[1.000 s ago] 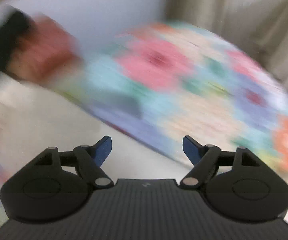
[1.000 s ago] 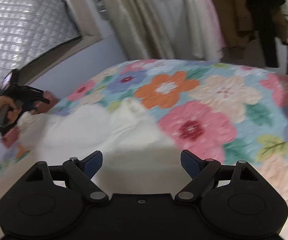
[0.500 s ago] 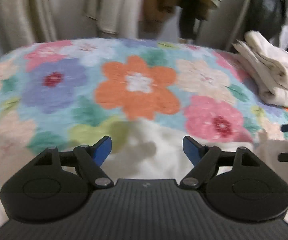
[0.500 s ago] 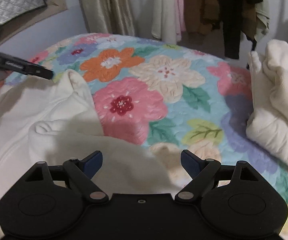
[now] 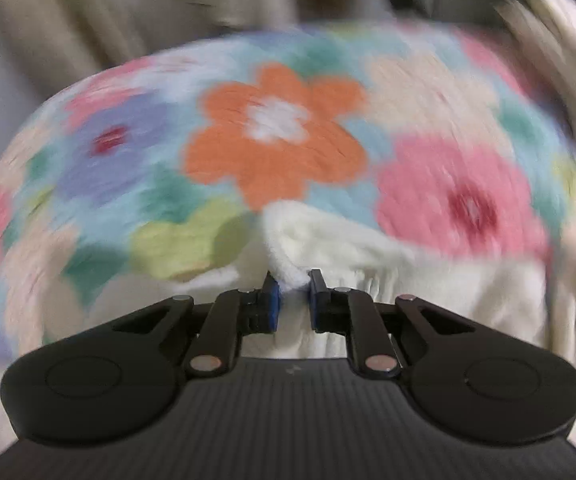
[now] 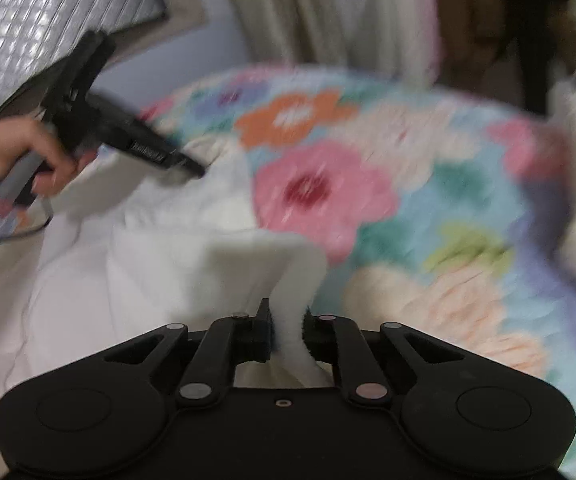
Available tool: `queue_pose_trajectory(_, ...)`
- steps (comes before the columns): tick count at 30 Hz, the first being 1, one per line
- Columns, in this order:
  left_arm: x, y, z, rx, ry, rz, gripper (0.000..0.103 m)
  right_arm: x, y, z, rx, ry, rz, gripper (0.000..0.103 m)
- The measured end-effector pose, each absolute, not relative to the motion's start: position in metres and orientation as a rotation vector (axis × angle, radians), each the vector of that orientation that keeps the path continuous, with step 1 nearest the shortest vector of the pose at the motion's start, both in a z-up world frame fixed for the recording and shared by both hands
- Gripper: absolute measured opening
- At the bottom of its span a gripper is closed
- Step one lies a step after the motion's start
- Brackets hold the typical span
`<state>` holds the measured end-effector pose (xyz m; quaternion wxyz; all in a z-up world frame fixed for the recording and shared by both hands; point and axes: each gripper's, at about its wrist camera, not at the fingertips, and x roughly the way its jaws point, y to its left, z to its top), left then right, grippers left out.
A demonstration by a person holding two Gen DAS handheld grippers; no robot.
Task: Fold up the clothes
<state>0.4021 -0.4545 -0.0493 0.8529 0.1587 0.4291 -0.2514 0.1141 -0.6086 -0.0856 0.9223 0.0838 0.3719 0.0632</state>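
Both grippers pinch edges of the cream garment (image 6: 135,280) lying on the flowered bed (image 6: 428,208): left gripper (image 5: 291,294) at ten o'clock, right gripper (image 6: 286,330) at six, likely ready to fold.

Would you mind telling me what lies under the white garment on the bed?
The white garment lies on the floral quilt, which shows beyond its edges. Both tongs, left and right, pinch its edge. Whatever sits beneath its middle is covered.
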Motion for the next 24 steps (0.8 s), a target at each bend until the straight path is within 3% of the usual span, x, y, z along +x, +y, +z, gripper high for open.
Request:
queue_pose_trajectory(5,0.384,-0.426,-0.015,0.203,0.655,-0.571,0.013,0.062,-0.617,-0.035,0.136,0.653,-0.054,0.008)
queue_pose_trajectory(6,0.384,-0.422,-0.014,0.191,0.647,-0.567,0.015,0.063,-0.619,-0.038,0.130,0.686,-0.076,0.008)
queue_pose_trajectory(9,0.393,-0.412,-0.023,0.193,0.706,-0.509,0.037,0.082,-0.622,-0.078,0.108,0.863,-0.140,0.010)
queue_pose_trajectory(12,0.402,-0.402,-0.032,0.195,0.764,-0.451,0.037,0.095,-0.624,-0.129,0.144,1.009,-0.166,0.012)
queue_pose_trajectory(14,0.405,-0.382,-0.032,0.189,0.769,-0.402,0.044,0.096,-0.619,-0.122,0.098,1.010,-0.170,0.014)
queue_pose_trajectory(16,0.411,-0.352,-0.032,0.181,0.783,-0.340,0.047,0.098,-0.617,-0.113,0.046,1.017,-0.182,0.023)
queue_pose_trajectory(18,0.418,-0.321,-0.033,0.182,0.803,-0.276,0.047,0.097,-0.621,-0.115,0.042,1.033,-0.207,0.042)
queue_pose_trajectory(23,0.430,-0.240,-0.033,0.117,0.829,-0.165,0.050,0.087,-0.620,-0.068,0.114,0.889,-0.167,0.049)
queue_pose_trajectory(24,0.428,-0.223,-0.033,0.093,0.834,-0.160,0.050,0.085,-0.617,-0.052,0.145,0.808,-0.125,0.059)
